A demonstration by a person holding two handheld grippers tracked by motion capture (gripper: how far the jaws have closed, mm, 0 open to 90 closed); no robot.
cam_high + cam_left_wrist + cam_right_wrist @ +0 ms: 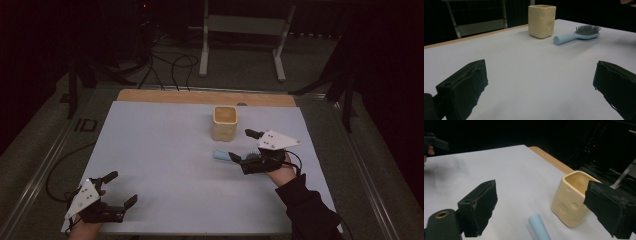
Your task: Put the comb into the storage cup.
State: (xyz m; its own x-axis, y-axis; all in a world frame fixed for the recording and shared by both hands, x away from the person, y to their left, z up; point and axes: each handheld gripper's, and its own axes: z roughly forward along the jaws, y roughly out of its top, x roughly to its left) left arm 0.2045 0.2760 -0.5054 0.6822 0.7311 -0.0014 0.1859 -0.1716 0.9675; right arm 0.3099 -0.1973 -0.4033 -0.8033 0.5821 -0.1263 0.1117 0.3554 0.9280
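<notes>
I am holding my right gripper (240,145) wide open above the blue hairbrush (576,35), gripping nothing; the brush is lying on the surface (165,150) just beside the cream cup (224,122), ungrasped; my left gripper (121,187) is idling open, empty, well apart.

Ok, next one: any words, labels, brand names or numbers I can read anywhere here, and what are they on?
None can be read.
Cream cup: only moulded dimples, no print.
Blue hairbrush: plain handle, no brand visible.
Dark mark on the floor by the table's left edge: perhaps characters, too small and dim to read.
Grey plates on the left hand-held gripper and right hand-held gripper: only dots, no lettering.
</notes>
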